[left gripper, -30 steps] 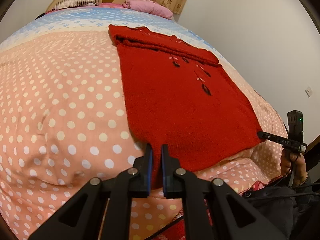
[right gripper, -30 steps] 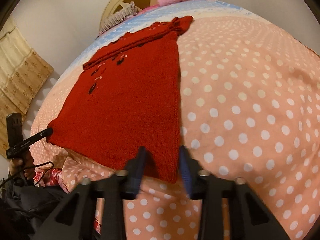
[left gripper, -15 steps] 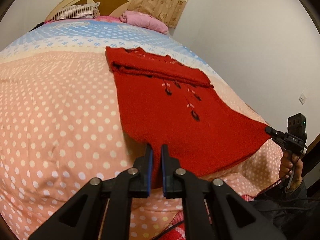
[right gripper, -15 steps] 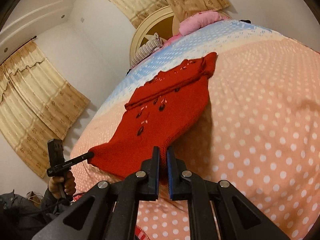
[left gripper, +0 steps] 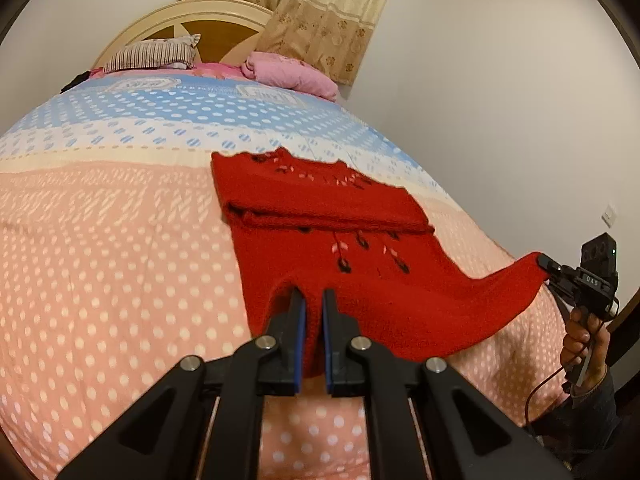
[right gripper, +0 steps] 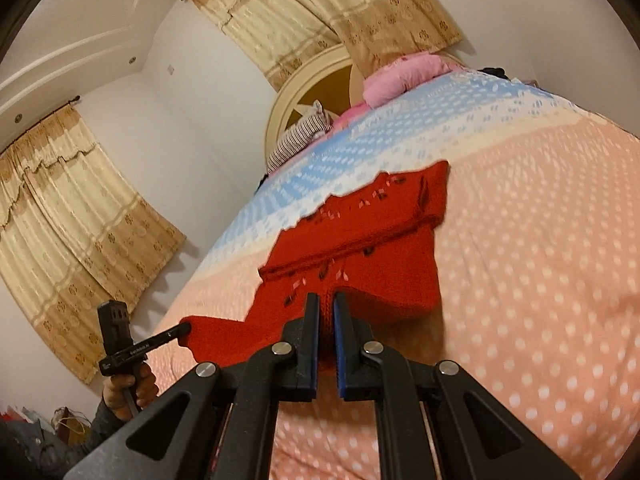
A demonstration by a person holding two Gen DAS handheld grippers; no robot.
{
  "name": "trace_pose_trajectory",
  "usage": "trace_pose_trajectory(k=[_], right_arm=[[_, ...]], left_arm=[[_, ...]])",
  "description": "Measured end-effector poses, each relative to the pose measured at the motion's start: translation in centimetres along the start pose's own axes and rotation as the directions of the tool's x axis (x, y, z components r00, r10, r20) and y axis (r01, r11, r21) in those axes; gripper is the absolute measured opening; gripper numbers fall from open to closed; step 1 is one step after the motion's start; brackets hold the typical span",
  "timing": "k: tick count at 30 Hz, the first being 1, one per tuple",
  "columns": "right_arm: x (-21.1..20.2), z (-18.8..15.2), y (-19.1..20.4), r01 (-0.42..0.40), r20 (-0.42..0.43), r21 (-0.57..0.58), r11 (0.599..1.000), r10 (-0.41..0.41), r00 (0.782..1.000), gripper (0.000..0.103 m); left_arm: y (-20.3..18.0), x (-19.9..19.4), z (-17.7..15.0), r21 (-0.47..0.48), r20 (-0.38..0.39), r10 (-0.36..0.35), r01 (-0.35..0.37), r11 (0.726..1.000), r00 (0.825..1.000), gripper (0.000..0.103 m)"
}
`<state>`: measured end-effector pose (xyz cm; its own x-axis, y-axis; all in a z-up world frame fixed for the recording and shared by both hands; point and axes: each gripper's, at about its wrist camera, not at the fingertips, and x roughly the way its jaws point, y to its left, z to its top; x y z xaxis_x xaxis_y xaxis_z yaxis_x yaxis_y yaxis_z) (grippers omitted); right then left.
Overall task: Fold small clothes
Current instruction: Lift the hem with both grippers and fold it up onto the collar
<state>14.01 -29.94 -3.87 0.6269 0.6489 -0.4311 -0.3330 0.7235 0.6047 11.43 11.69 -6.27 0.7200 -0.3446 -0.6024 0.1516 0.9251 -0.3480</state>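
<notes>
lifted off the bed (left gripper: 100, 280), sweater hem (left gripper: 400, 320) is clenched by left tongs (left gripper: 313, 300) and right tongs (right gripper: 327, 304).

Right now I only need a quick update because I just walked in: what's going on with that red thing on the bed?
A person is folding a red knit sweater on the polka-dot bedspread. The left gripper and right gripper are each shut on a bottom corner of it, with the hem raised off the bed. The top part lies on the bed with the sleeves folded across.

Left tongs (left gripper: 313, 300), right tongs (right gripper: 327, 304) clamped, raised.
</notes>
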Motion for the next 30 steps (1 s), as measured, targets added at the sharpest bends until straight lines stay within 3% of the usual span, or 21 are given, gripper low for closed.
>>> trace_pose_trajectory(k=[17, 30], right_arm=[[3.9, 8.9, 2.2, -0.028, 0.114, -0.025, 0.999, 0.031, 0.993, 0.006], [9.9, 13.0, -0.7, 0.047, 0.077, 0.004, 0.999, -0.047, 0.996, 0.006]], left_arm=[[1.7, 3.3, 7.3, -0.055, 0.064, -0.028, 0.032, 0.998, 0.998, 0.008], [4.5, 9.1, 11.4, -0.092, 0.025, -0.027, 0.03, 0.995, 0.999, 0.008]])
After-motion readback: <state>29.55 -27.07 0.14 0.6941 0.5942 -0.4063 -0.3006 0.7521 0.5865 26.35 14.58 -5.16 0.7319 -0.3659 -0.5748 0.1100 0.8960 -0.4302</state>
